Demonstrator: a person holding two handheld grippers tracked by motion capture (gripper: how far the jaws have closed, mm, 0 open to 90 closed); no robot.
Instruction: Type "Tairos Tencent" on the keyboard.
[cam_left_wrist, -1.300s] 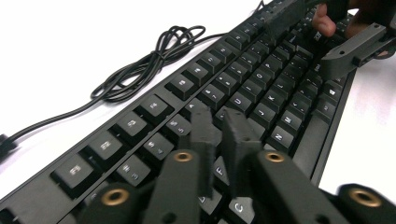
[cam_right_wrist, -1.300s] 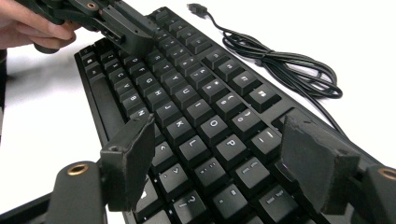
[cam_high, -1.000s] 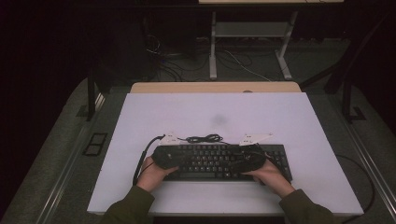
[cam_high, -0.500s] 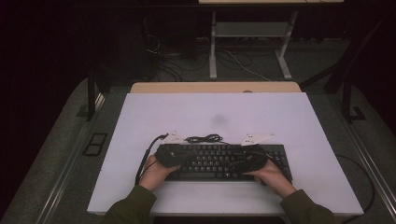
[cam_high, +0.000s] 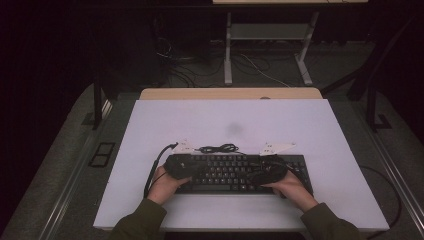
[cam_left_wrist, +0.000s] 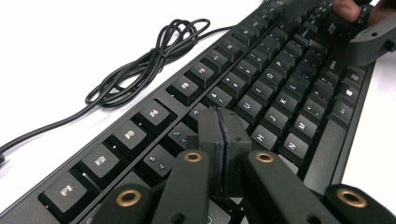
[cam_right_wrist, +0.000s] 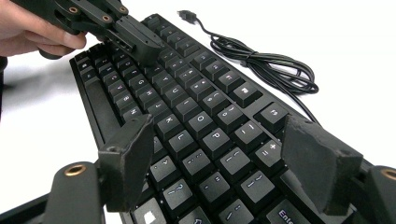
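on the white table (cam_high: 150, 130), the clenched left tool (cam_left_wrist: 219, 135) and released right tool (cam_right_wrist: 219, 158) hover over the keyboard (cam_high: 235, 172).

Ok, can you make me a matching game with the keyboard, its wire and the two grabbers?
Things:
1. left gripper
2. right gripper
3. keyboard cable
4. keyboard

States:
A. jaws wide apart over the keys
B. coiled in a bundle on the white table
C. jaws closed together, tip at the keys
D. black, lying flat near the person's edge of the table

Pairs: 1-C, 2-A, 3-B, 4-D
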